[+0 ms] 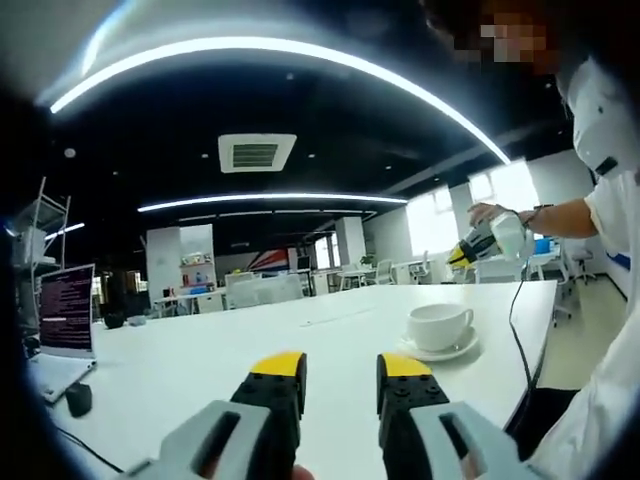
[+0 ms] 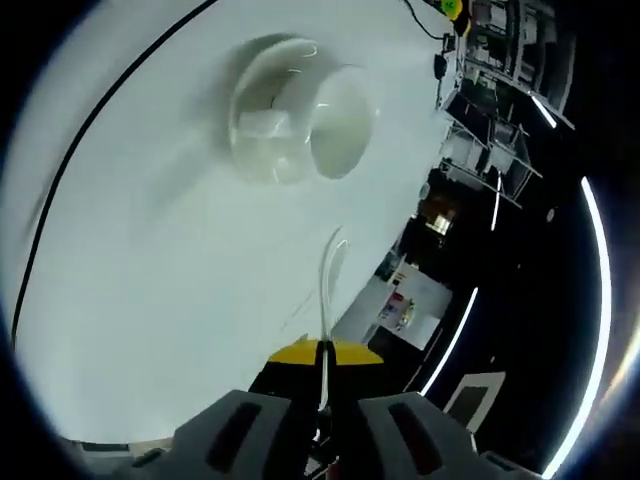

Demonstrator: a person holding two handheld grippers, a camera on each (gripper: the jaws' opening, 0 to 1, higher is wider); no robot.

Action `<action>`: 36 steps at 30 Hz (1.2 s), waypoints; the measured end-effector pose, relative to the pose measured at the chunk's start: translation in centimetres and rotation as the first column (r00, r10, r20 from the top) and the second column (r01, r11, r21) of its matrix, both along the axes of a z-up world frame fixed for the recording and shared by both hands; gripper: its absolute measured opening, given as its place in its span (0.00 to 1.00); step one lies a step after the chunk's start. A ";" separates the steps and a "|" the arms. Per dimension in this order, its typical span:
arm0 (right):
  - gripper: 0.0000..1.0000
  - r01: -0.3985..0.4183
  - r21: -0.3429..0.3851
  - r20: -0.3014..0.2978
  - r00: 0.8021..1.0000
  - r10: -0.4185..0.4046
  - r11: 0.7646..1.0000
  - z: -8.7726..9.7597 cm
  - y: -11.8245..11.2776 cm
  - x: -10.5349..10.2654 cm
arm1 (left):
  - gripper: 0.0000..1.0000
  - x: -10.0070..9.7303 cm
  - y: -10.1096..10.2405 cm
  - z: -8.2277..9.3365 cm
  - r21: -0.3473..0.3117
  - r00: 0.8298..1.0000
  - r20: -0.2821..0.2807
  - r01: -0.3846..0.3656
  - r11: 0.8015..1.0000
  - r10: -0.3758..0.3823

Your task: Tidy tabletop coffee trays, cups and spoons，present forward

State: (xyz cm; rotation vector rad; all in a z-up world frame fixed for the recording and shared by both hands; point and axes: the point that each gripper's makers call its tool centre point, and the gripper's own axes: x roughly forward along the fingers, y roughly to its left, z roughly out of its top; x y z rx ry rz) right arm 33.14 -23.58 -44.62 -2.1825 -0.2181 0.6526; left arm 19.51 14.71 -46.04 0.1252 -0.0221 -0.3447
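Cup (image 1: 438, 323) sat on its saucer (image 1: 440, 350) on the white worktop (image 1: 230, 350), ahead and right of the left gripper (image 1: 340, 368), whose jaws stood apart with nothing between them. The right gripper (image 2: 322, 372) (raised, seen tilted) was clenched on a slim white spoon (image 2: 328, 290) above the cup.

A big open-plan office was seen here, with a dark ceiling (image 1: 330, 110) crossed by long curved light strips (image 1: 270, 50) and a square air vent (image 1: 256, 152) set into it. A large white table (image 1: 200, 350) was placed up front, a laptop (image 1: 66, 312) at its left edge. Bright windows (image 1: 430, 220) were seen at the far right, and metal shelving (image 2: 500, 60) off to one side.
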 end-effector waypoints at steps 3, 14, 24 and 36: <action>0.03 -0.021 -0.024 0.022 1.000 0.021 1.000 1.0 2.2 0.3 | 0.30 -0.1 -0.2 -0.2 0.009 1.000 -0.010 0.010 1.000 -0.010; 0.03 -0.107 -0.113 0.118 0.986 0.120 0.988 1.2 5.2 -0.7 | 0.30 -0.6 -0.9 0.4 0.012 1.000 -0.003 0.016 1.000 -0.016; 0.03 -0.145 -0.209 0.144 0.974 0.177 0.967 -1.1 7.9 -1.2 | 0.30 -0.8 -0.9 0.4 0.009 1.000 0.008 0.020 1.000 -0.020; 0.03 -0.167 -0.326 0.153 0.962 0.226 0.930 -3.4 9.5 -1.5 | 0.30 -1.1 -1.5 0.2 0.015 1.000 0.018 0.024 1.000 -0.024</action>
